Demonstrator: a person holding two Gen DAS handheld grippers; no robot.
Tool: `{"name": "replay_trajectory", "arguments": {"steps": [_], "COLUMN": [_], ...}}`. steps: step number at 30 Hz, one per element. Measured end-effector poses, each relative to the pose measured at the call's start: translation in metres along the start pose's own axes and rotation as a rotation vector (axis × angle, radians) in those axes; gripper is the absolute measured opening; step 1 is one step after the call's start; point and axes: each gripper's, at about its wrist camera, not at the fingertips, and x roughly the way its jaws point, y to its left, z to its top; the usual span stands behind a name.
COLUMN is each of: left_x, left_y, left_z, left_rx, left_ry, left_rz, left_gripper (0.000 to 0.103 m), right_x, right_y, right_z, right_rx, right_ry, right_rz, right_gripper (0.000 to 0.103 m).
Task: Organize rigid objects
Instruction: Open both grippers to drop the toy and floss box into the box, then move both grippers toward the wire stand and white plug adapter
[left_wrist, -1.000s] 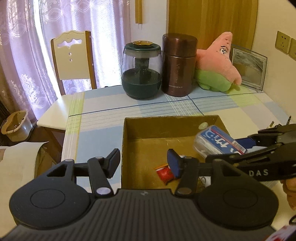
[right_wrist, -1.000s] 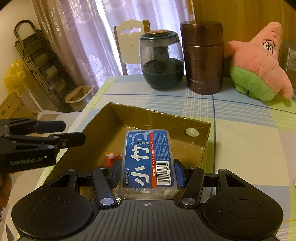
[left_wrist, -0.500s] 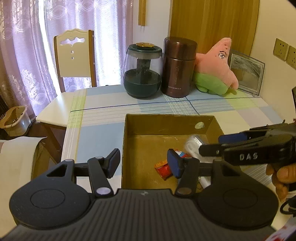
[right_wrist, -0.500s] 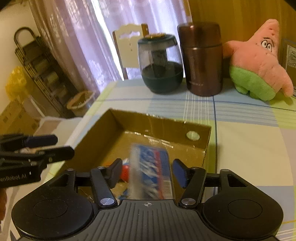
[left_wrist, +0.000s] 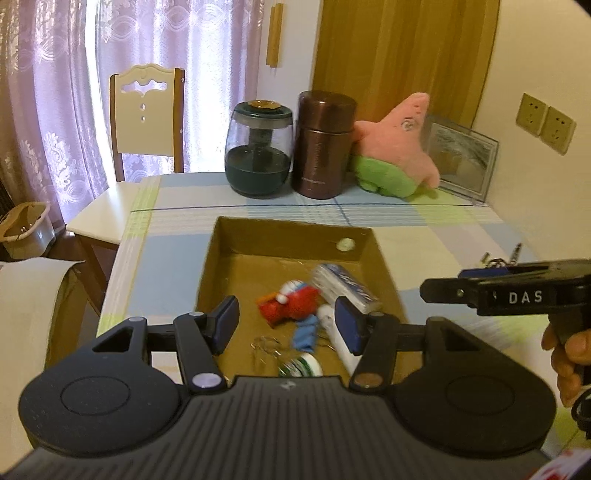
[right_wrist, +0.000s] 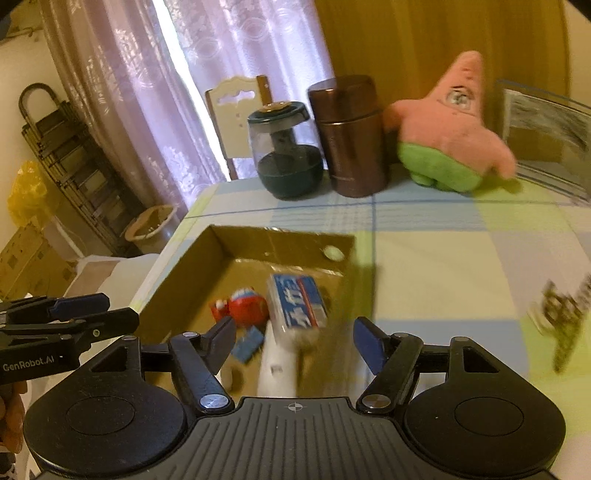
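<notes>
Floss-pick box (right_wrist: 297, 308) lies inside the cardboard box (right_wrist: 280, 240) beside a red toy (right_wrist: 245, 306), both the right hand-held gripper (right_wrist: 293, 338) and left hand-held gripper (left_wrist: 286, 319) released and empty, so I'd swing the right one clear of the rim toward the keys (left_wrist: 498, 260) on the desk (right_wrist: 443, 258).
</notes>
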Motion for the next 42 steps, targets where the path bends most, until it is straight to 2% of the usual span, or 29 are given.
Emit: {"name": "replay_trajectory", "arguments": {"steps": [5, 10, 19, 29, 42], "left_x": [-0.029, -0.057, -0.1, -0.122, -0.128], "left_y": [-0.022, -0.046, -0.095, -0.153, -0.219], "left_z": [-0.018, -0.035, -0.062, -0.087, -0.119], "left_rx": [-0.039, -0.038, -0.045, -0.046, -0.01], "left_ry": [-0.001, -0.003, -0.027, -0.03, 0.007], "left_rz": [-0.007, -0.001, -0.02, -0.042, -0.087], "left_gripper": [0.056, 0.073, 0.089, 0.09, 0.09], "right_x": [-0.049, -0.091, -0.161, -0.222, -0.26], "right_y": [-0.006, -0.013, -0.031, -0.06, -0.087], "right_z": [-0.03, -0.059, -0.103, -0.134, -0.166], "right_rx": [0.043, 0.069, 0.071, 0.087, 0.145], "right_ry": [-0.009, -0.025, -0.071, -0.125, -0.113], "right_rz": [-0.024, -0.039, -0.113, -0.189, -0.24], "right_gripper": [0.068, 0.069, 0.071, 0.072, 0.073]}}
